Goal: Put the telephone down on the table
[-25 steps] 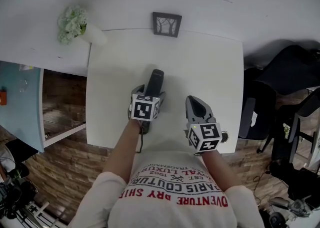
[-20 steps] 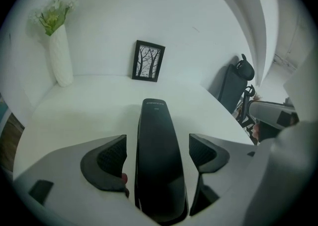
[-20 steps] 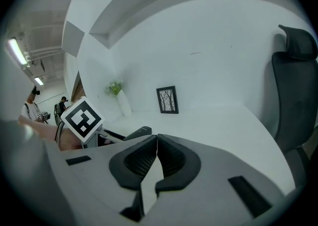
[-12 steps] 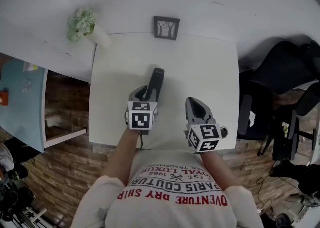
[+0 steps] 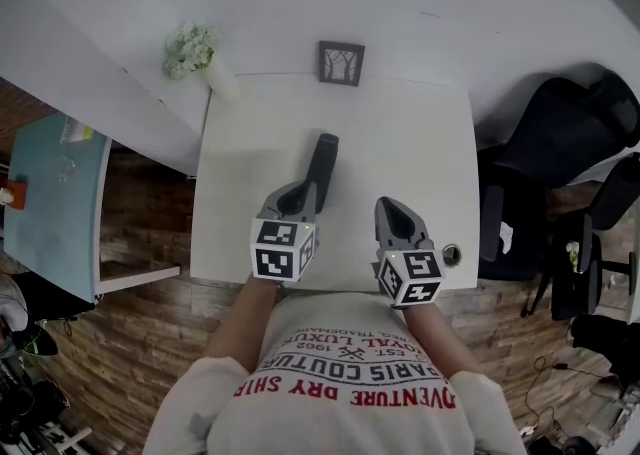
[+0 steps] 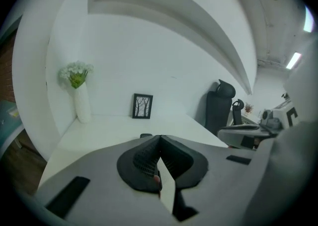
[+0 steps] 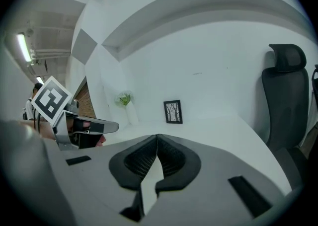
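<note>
Telephone [image 5: 323, 157] — a dark handset — lies flat on the white table [image 5: 420, 143]. It stretches away ahead of the left gripper [image 5: 303, 189], with its near end just beyond and below those jaw tips. In the left gripper view only a dark sliver of the telephone [image 6: 145, 135] peeps over the tips. There the left gripper [image 6: 159, 138] shows jaws that have just been closing; they now meet pad to pad with nothing between them.

The right gripper [image 5: 389, 205] sits to the right of the telephone, apart from it. In its own view the right gripper [image 7: 157, 136] also has its jaws pressed together and empty, over bare table. To the left of those jaws the left gripper [image 7: 82, 126] shows with its marker cube [image 7: 49, 99] on top.

Farther ahead of both pairs of jaws, a small picture frame [image 5: 341, 62] stands upright at the table's far edge, by the wall. A white vase of flowers [image 5: 200, 56] stands ahead and to the left of the left jaws, at the far left corner. A black office chair [image 5: 570, 138] stands off the table — out to the right of the right jaws.
</note>
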Demonstrator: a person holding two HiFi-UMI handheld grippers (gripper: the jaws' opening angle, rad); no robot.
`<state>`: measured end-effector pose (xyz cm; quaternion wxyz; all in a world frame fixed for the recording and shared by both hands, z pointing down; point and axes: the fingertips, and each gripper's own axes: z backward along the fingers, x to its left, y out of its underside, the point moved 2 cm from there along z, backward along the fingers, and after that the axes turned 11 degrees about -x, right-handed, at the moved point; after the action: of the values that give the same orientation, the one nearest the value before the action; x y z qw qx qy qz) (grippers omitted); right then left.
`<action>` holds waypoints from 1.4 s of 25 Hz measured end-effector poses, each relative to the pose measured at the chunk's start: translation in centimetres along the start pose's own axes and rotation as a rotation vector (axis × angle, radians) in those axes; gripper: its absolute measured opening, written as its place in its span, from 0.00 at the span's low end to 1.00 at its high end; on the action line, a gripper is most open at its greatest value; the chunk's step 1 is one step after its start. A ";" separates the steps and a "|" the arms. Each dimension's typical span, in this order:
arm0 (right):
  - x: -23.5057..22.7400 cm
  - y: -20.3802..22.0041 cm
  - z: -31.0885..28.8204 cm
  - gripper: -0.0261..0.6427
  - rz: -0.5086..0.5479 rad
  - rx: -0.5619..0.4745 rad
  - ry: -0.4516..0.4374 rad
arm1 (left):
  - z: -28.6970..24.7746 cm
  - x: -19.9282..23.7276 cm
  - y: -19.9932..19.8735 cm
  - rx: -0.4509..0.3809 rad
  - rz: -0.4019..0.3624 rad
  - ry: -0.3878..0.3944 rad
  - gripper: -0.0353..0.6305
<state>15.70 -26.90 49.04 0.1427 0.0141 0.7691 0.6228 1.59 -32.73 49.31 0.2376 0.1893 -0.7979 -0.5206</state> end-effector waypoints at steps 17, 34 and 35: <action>5.3 -6.7 3.6 0.08 0.079 -0.265 -0.023 | 8.8 -2.8 -9.6 -0.509 -0.298 -0.006 0.09; 6.5 -8.2 4.1 0.08 0.209 -0.332 -0.040 | 9.5 -4.7 -10.2 -0.542 -0.304 0.060 0.09; 6.5 -8.1 4.1 0.08 0.209 -0.330 -0.040 | 9.4 -4.7 -10.1 -0.539 -0.310 0.060 0.09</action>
<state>11.71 -23.51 39.17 0.0929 0.0828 0.6479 0.7515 0.52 -27.10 35.91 0.2205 0.2541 -0.5853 -0.7377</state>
